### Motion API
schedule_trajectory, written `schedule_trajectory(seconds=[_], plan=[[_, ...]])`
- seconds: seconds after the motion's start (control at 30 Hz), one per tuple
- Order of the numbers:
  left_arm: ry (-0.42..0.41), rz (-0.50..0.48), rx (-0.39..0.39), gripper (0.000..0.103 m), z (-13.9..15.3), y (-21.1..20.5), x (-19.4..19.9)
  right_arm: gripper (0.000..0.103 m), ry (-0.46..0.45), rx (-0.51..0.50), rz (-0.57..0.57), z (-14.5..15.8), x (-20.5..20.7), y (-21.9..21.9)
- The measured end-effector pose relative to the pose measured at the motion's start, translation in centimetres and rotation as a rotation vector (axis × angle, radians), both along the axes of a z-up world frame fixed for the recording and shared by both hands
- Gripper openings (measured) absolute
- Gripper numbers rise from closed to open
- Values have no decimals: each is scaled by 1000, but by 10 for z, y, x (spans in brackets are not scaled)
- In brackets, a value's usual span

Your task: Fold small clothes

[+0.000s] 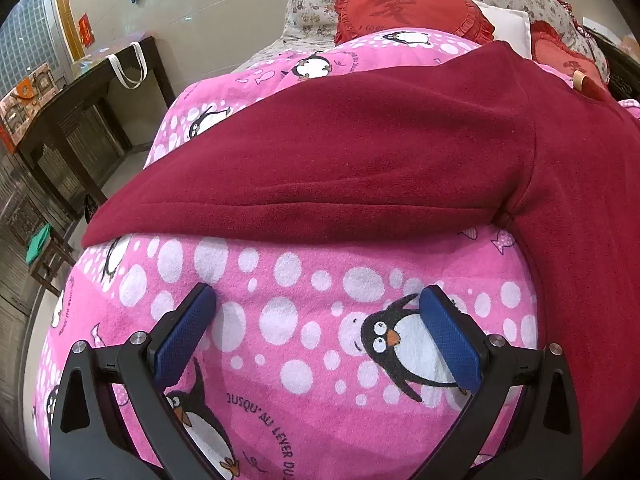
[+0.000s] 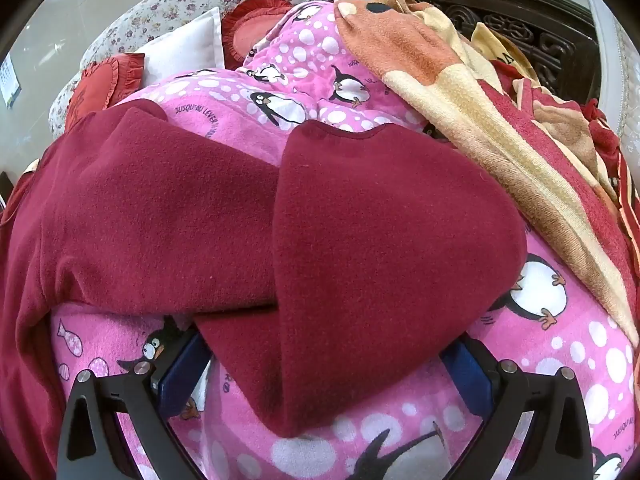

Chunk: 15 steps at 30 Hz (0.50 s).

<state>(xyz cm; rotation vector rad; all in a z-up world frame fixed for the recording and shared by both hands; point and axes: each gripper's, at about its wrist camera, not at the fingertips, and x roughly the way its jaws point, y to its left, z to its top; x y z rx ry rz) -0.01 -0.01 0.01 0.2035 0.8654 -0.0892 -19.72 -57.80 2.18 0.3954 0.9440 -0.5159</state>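
A dark red fleece garment [image 1: 360,152] lies spread on a pink penguin-print blanket [image 1: 304,320]. My left gripper [image 1: 320,300] is open and empty, just short of the garment's near edge. In the right wrist view a folded-over flap of the garment [image 2: 384,264] lies across the rest of it [image 2: 152,232]. My right gripper [image 2: 324,344] is open, and the flap's lower part lies between its blue pads [image 2: 182,380], covering their tips. The blanket also shows in the right wrist view [image 2: 560,360].
Red heart cushions [image 1: 408,8] and floral pillows [image 1: 316,4] lie at the bed's head. An orange and cream towel pile [image 2: 500,128] borders the garment on the right. A dark wooden table [image 1: 80,96] stands left of the bed. A carved dark headboard [image 2: 520,28] stands behind.
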Motion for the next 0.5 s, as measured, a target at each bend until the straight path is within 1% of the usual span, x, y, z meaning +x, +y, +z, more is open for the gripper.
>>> schedule_trajectory(seconds=[0.5], plan=[[1, 0, 1, 102, 0, 0, 0, 103, 0, -1, 0, 1, 2, 0]])
